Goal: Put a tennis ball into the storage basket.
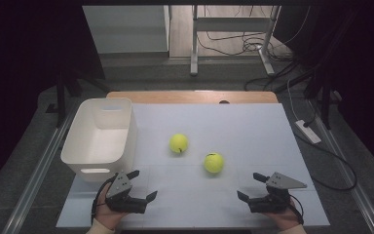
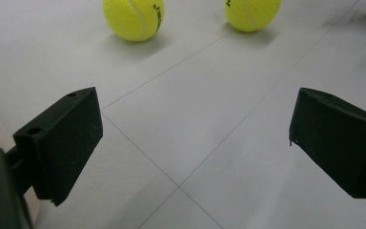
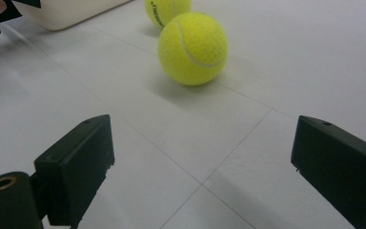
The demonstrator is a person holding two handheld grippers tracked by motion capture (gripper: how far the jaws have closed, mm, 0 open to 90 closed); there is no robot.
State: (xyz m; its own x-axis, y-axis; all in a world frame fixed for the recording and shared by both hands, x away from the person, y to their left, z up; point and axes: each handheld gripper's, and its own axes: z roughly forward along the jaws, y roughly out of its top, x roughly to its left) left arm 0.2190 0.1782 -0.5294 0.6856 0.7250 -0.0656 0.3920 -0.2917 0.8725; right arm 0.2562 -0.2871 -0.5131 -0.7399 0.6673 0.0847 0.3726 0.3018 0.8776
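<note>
Two yellow tennis balls lie on the white mat (image 1: 253, 126): one near the middle (image 1: 178, 143) (image 2: 133, 18) (image 3: 167, 10), the other a little nearer and to its right (image 1: 214, 163) (image 2: 252, 13) (image 3: 193, 47). My left gripper (image 1: 143, 184) (image 2: 195, 119) rests at the front left, open and empty, pointing towards the balls. At the front right my right gripper (image 1: 248, 185) (image 3: 202, 143) is open too, with nothing between its jaws; the nearer ball sits a short way ahead of it.
A white plastic bin (image 1: 130, 141) (image 3: 66, 12) stands on the mat's left side, just beyond the left gripper. The wooden table edge (image 1: 190, 96) runs along the back. A power strip (image 1: 308, 131) and cables lie on the floor to the right.
</note>
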